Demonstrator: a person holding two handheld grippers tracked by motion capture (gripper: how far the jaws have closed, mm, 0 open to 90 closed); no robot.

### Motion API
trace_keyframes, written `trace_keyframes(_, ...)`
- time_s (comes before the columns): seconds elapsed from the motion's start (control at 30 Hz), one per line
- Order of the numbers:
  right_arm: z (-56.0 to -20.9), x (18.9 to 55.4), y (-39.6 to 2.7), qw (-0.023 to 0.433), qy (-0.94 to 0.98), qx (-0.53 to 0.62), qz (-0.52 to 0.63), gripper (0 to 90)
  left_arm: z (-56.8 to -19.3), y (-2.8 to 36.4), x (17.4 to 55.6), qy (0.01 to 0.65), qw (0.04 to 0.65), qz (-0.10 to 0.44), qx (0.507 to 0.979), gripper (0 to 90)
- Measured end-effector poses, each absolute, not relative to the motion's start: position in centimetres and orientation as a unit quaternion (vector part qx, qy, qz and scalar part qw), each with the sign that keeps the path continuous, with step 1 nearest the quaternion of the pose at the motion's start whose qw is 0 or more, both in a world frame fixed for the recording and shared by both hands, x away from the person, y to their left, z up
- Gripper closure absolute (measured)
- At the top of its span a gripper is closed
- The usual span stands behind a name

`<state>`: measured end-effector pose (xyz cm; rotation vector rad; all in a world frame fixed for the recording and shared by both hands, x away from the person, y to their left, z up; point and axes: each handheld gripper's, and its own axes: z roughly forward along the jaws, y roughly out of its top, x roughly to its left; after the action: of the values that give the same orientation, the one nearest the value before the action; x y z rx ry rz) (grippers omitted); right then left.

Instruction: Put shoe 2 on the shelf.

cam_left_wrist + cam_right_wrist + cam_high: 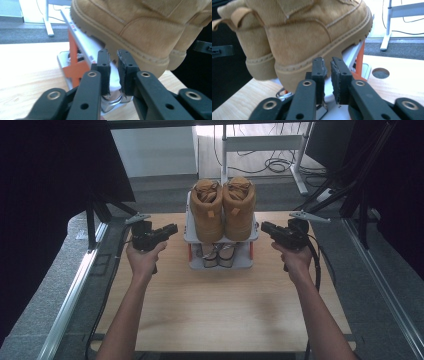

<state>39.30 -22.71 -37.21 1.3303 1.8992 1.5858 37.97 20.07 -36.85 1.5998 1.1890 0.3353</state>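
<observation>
From my remote seat I note the tan boots (223,207) standing side by side on the rack's top shelf (188,236), mid-table, with my left gripper (172,228) just off its left edge and my right gripper (264,226) just off its right, both jaw pairs slightly parted, pinching nothing.

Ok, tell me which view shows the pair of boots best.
The high view: both tan boots stand whole, side by side, on the rack's top shelf. The left gripper view gives one boot's sole and side close up; the right gripper view gives heel and sole.
</observation>
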Motion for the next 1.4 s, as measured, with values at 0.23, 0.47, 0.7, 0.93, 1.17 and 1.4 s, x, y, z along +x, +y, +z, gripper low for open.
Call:
trace_keyframes(0.23, -38.5, 38.1, -23.3, 0.162, 0.671, 0.468, 0.552, 71.5, -38.5, 21.2, 36.8, 0.504, 0.527, 0.138, 0.67, 73.5)
trace_keyframes(0.47, -40.1, 37.3, -24.2, 0.154, 0.664, 0.475, 0.556, 69.0, -40.4, 21.0, 36.1, 0.5, 0.517, 0.135, 0.681, 66.2)
trace_keyframes(0.7, -42.8, 36.4, -25.2, 0.149, 0.665, 0.489, 0.544, 67.1, -42.8, 20.7, 35.7, 0.498, 0.499, 0.13, 0.697, 60.4)
trace_keyframes(0.93, -45.6, 35.6, -25.6, 0.148, 0.677, 0.496, 0.523, 64.4, -45.7, 20.8, 35.0, 0.502, 0.47, 0.136, 0.713, 56.4)
trace_keyframes(1.17, -47.7, 35.0, -25.5, 0.142, 0.688, 0.498, 0.509, 62.8, -48.4, 20.9, 34.2, 0.506, 0.456, 0.126, 0.721, 56.2)
trace_keyframes(1.4, -49.6, 34.9, -25.2, 0.135, 0.7, 0.504, 0.487, 61.5, -50.2, 21.0, 34.1, 0.511, 0.442, 0.114, 0.729, 56.0)
